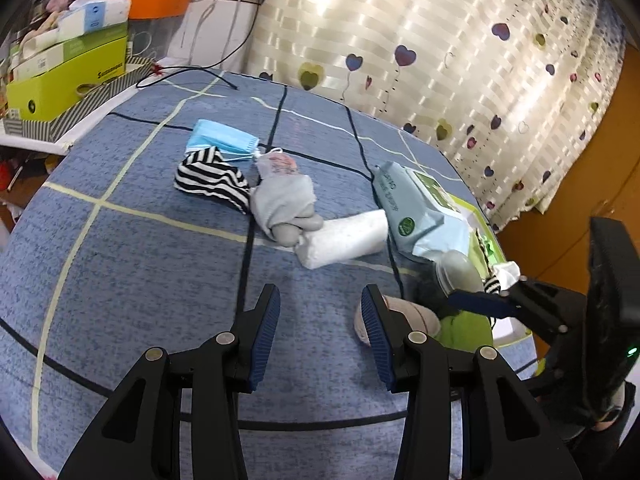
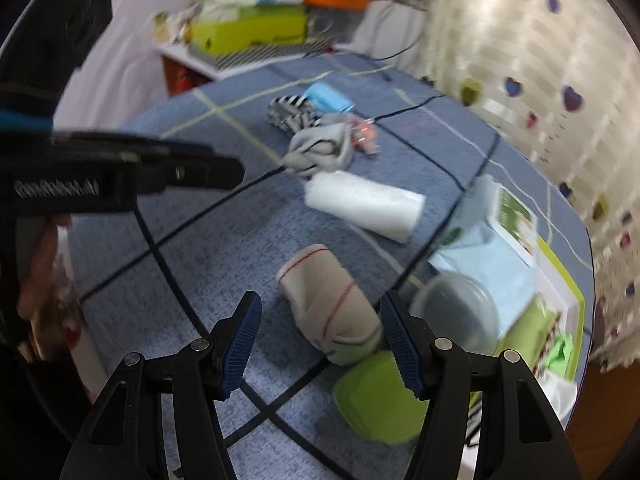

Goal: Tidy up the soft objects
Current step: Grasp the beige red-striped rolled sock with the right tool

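Soft things lie on the blue table cloth (image 1: 132, 264): a blue face mask (image 1: 222, 138), a black-and-white striped sock (image 1: 212, 178), a grey sock bundle (image 1: 286, 206), a rolled white towel (image 1: 346, 238) and a beige sock roll with red stripes (image 2: 334, 306). My left gripper (image 1: 320, 336) is open and empty above bare cloth, the beige roll (image 1: 416, 316) just right of it. My right gripper (image 2: 320, 340) is open, jaws on either side of the beige roll's near end without closing on it. The right view is blurred.
A wet-wipes pack (image 1: 420, 208) and a clear lidded tub (image 2: 460, 312) lie on a green-rimmed tray (image 2: 564, 280) at the right edge. A green lid (image 2: 380, 396) lies near the front. Green and white boxes (image 1: 64, 68) stack on a shelf far left. A heart-print curtain (image 1: 460, 60) hangs behind.
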### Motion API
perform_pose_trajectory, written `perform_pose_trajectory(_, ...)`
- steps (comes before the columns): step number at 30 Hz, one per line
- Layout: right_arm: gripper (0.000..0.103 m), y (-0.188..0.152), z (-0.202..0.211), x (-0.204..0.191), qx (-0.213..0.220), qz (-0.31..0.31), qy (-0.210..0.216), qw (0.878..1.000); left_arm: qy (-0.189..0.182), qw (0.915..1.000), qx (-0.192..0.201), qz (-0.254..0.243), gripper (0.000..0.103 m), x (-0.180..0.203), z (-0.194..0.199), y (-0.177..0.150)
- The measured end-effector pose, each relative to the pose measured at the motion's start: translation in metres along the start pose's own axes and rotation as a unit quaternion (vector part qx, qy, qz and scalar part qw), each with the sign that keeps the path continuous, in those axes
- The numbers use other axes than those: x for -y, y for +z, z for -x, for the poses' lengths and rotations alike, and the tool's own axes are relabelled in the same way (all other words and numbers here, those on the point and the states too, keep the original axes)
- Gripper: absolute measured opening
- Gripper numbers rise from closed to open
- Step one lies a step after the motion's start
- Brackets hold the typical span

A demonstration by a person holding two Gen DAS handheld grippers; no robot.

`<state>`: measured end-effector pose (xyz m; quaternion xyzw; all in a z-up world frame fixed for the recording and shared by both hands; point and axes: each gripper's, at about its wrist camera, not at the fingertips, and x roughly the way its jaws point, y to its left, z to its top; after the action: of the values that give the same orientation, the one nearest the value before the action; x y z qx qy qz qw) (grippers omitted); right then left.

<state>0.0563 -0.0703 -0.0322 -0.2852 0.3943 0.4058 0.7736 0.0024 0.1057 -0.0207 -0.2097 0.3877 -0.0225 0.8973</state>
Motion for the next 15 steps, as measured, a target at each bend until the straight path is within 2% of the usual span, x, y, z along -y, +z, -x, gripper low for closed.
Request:
perform_pose_trajectory(8,0.062,0.006,-0.040,-0.001,-0.073,0.041,-0.017,0.996,-0.004,0.9999,0.000,0.012,0.044,-0.014,0.000,0.000)
perform_pose_trajectory(12,0.062,0.009,-0.054,-0.003,-0.093,0.057,-0.025,0.994,-0.004,0.9998,0.000,0.017,0.044,-0.019,-0.002,0.001)
perform_pose_trajectory(13,0.054,0.010,-0.056,-0.004,-0.095,0.062,-0.029,0.993,-0.004,0.9998,0.000,0.018,0.044,-0.020,-0.002,0.001)
perform_pose_trajectory(15,0.049,0.012,-0.055,-0.003,-0.089,0.063,-0.030,0.994,-0.004,0.9998,-0.001,0.019,0.044,-0.022,-0.003,0.002)
